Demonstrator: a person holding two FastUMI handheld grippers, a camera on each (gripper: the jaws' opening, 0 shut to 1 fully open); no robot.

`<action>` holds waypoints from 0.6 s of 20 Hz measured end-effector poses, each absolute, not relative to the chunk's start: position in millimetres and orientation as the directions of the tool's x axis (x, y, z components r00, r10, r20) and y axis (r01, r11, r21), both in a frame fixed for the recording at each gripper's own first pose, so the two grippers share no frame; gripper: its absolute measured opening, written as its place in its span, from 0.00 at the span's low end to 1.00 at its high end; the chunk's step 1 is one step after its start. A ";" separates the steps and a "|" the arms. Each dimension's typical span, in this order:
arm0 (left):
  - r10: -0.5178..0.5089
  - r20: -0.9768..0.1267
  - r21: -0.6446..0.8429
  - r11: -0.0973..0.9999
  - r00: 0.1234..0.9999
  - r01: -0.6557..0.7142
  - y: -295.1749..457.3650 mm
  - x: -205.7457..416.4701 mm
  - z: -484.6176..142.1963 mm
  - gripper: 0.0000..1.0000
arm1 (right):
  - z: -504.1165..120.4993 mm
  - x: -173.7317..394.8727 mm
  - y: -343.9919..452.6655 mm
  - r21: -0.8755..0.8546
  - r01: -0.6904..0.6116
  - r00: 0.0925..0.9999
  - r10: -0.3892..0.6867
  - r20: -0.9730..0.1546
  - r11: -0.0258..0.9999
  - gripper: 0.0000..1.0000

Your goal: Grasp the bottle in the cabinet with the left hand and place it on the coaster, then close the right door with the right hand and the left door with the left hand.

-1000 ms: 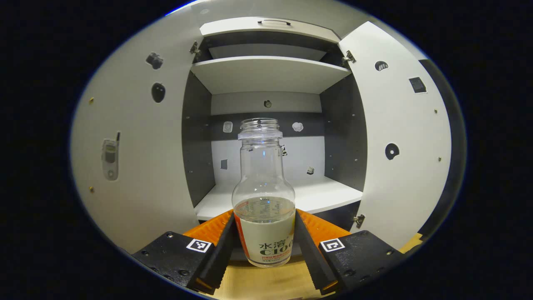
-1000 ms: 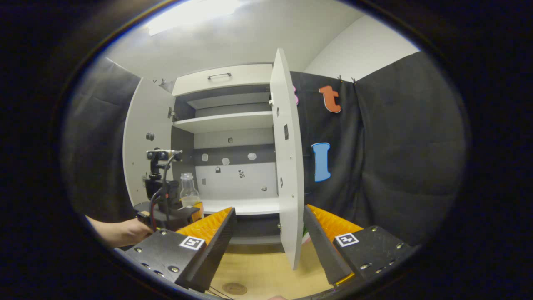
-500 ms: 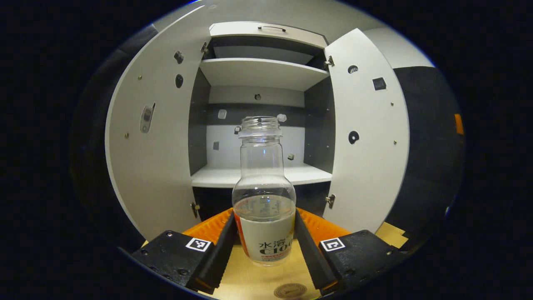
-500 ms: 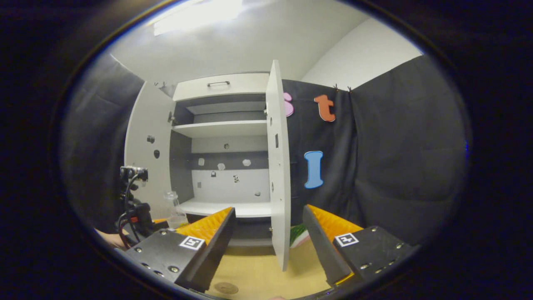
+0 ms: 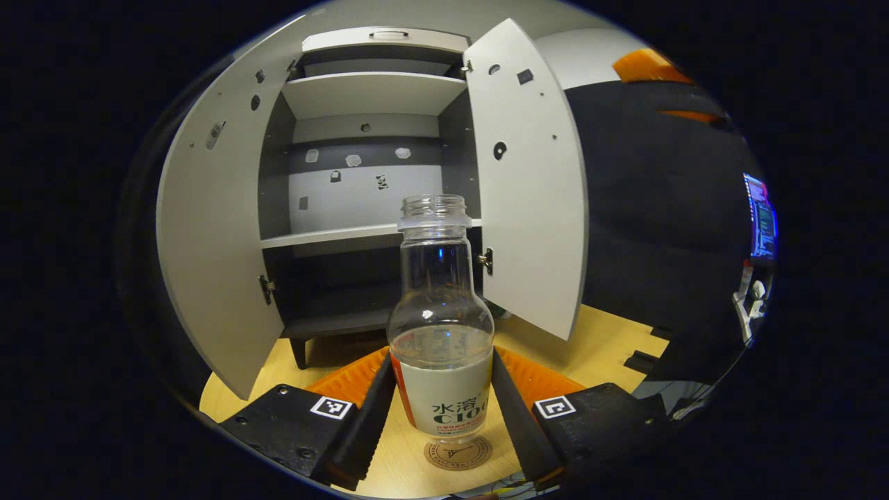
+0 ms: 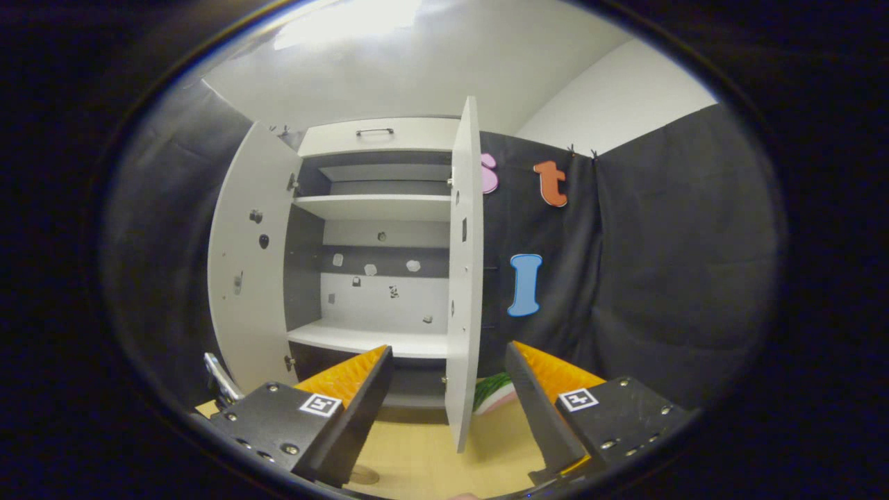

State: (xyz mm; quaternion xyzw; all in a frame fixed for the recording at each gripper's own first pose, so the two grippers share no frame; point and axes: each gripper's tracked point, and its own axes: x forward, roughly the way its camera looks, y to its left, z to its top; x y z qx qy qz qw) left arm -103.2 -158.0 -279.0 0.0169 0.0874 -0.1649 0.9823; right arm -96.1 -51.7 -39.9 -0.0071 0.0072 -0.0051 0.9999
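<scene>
Bottle (image 5: 442, 333) sits clamped between my left gripper (image 5: 442, 410) fingers just over the coaster (image 5: 458, 453), not released yet, while my right gripper (image 6: 448, 403) hangs wide, both cabinet doors unshut.

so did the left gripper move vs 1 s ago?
Yes. The left gripper backed out and came down, holding the bottle: the cabinet has shrunk and risen in the left gripper view, and the coaster now shows under the bottle.

Black cloth wall (image 6: 667, 278) at right, white ceiling (image 6: 430, 62) with light glare (image 6: 347, 14) above, wooden surface (image 6: 424, 465) below.
</scene>
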 end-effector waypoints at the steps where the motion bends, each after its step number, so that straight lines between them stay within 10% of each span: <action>1: -0.342 -0.172 -0.001 0.938 0.924 0.347 -163.1 -104.5 -288.9 0.81 | -38.8 -96.1 -48.7 -0.014 0.008 1.000 -0.008 -0.006 1.000 0.98; 12: -0.537 -0.305 -0.033 0.831 0.786 0.555 -176.0 -96.8 -407.1 0.81 | -41.9 -67.7 -15.7 0.040 0.020 1.000 -0.020 -0.010 0.999 0.98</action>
